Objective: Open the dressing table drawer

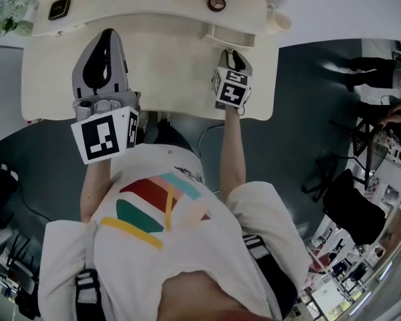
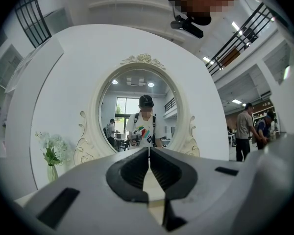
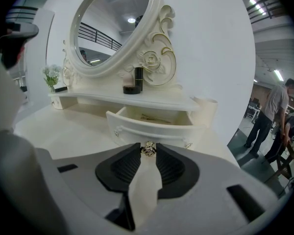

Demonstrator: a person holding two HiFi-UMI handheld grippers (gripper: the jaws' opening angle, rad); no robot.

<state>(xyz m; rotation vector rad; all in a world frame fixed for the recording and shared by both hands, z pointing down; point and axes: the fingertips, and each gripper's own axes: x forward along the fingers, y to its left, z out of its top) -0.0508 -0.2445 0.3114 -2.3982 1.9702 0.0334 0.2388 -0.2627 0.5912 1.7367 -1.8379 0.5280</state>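
**Cream dressing table: drawer partly out, right gripper on its knob**

Grey flooring surrounds a cream dressing table point(image 1: 167, 65) set against a white wall in a large hall. Its oval mirror point(image 3: 112, 28) sits in a carved frame above a narrow raised shelf. A vase of white flowers point(image 2: 51, 151) stands at the shelf's left end. Two dark cosmetic containers point(image 3: 134, 82) stand near the mirror's lower right edge.

Drawer point(image 3: 152, 126): located under the right part of the shelf. It stands partly out from its housing, and the interior is visible from above. A thin pale item lies inside, too small to identify. In the head view the drawer front projects over the table top, directly ahead of the right gripper.

Right gripper point(image 3: 148, 153): jaws closed to a narrow gap at the tips, clamped on the small gold knob point(image 3: 148, 149) at the centre of the drawer front. The dark ribbed pads point(image 3: 171, 168) flank the knob on both sides.

Left gripper point(image 2: 149, 153): jaws pressed together along their length, with nothing between them. It is held over the left half of the table top, clear of the surface, and points at the mirror. The mirror shows the reflection of the person holding the grippers.

Background: two people point(image 3: 274, 116) stand at the right of the hall, well away from the table.
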